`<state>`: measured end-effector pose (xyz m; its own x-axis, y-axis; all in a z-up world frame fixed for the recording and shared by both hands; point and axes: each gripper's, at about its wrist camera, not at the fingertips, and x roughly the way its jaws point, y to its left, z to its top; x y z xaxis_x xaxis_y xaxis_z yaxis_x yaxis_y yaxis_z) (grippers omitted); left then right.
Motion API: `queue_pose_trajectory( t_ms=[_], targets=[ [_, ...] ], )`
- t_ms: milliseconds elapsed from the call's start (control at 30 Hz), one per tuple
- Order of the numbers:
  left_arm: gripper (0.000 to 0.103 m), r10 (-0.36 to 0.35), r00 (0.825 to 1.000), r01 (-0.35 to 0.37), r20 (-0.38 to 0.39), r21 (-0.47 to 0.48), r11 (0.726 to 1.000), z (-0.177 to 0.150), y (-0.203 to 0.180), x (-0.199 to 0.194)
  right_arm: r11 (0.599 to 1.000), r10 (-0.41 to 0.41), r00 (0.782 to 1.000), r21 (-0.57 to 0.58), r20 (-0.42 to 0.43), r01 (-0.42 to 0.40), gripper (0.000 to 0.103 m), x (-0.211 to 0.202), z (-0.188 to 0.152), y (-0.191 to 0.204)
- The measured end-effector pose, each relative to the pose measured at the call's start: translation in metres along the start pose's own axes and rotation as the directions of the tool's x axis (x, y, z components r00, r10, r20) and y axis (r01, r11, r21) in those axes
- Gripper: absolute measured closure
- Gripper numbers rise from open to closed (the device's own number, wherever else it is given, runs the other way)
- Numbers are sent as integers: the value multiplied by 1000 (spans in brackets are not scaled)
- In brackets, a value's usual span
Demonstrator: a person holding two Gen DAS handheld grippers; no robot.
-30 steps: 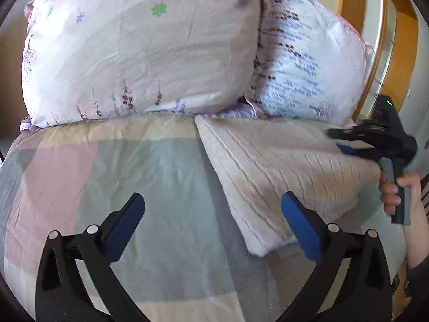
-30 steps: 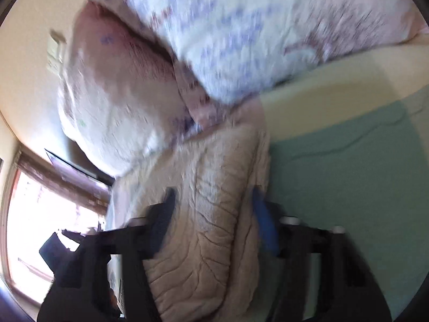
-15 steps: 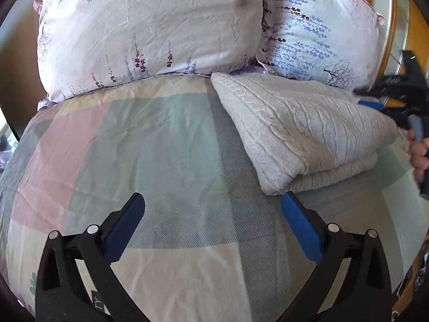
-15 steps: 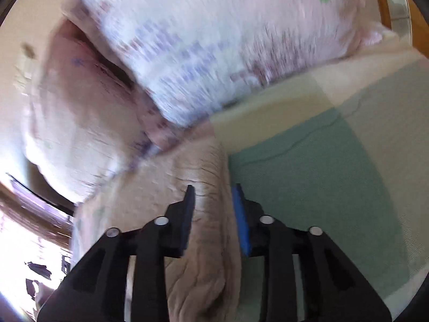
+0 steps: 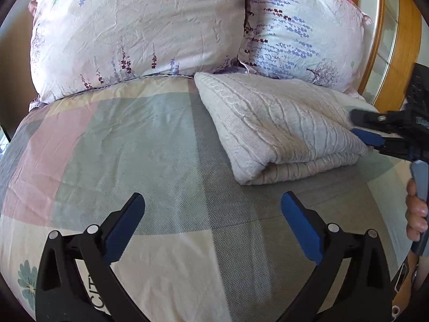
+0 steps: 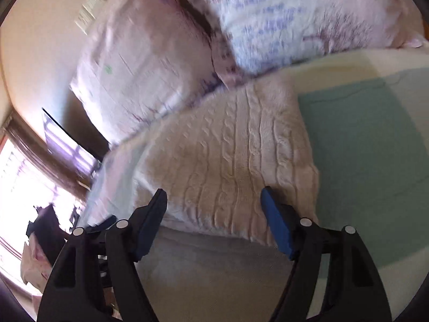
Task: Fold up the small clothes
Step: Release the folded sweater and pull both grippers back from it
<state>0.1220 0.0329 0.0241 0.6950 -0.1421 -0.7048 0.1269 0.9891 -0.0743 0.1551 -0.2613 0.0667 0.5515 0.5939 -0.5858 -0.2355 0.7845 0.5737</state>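
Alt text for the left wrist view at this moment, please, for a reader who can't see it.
A folded cream cable-knit sweater lies on a pastel checked bedspread in front of two floral pillows. The right tool, open, sits at the sweater's right edge. The left tool, open and empty, hovers over the bedspread in the foreground.

A cream cable-knit sweater (image 5: 278,128) lies folded in what looks like two layers near the bed's (image 5: 134,139) head edge, touching the pillows (image 5: 139,32).

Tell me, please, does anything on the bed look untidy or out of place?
Nothing stands out. The folded sweater lies neatly on the bedspread below the pillows, and both grippers are open and empty.
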Motion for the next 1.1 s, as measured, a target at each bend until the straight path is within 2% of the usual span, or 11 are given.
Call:
queue_pose_trajectory(
  t_ms=[33, 67, 100, 200, 233, 333, 433, 533, 1100],
  targets=[
    [2, -6, 1000, 6, 2, -15, 1000, 0, 0, 0, 1000, -10, 999, -1, 53, 10, 18, -16, -3, 1],
    [2, -22, 1000, 22, 4, -32, 999, 1, -1, 0, 999, -39, 996, -4, 83, 40, 9, -22, -6, 3],
    [2, -32, 999, 32, 1, -46, 998, 1, -2, 1, 997, -78, 992, -12, 98, 80, 5, -25, -10, 4],
    [2, -15, 999, 12, -45, -56, 998, 2, -12, 10, 967, -242, 968, -65, 73, 246, 5, -15, -23, 9],
    [2, -12, 999, 9, -52, -45, 999, 1, -15, 12, 947, -303, 951, -89, 57, 308, 5, -7, -29, 10],
    [2, 28, 996, -27, -83, 5, 1000, -2, -26, 20, 899, -417, 909, -145, 5, 413, 4, 33, -41, 12],
    [2, 75, 990, -70, -116, 45, 997, -4, -31, 26, 852, -497, 867, -206, -32, 481, 4, 53, -54, 13],
    [2, 95, 986, -86, -135, 68, 994, -5, -33, 29, 822, -536, 844, -248, -33, 512, 1, 69, -54, 17],
    [2, 91, 986, -83, -138, 60, 995, -4, -32, 31, 821, -539, 842, -246, -37, 515, 1, 68, -58, 16]
  ],
)
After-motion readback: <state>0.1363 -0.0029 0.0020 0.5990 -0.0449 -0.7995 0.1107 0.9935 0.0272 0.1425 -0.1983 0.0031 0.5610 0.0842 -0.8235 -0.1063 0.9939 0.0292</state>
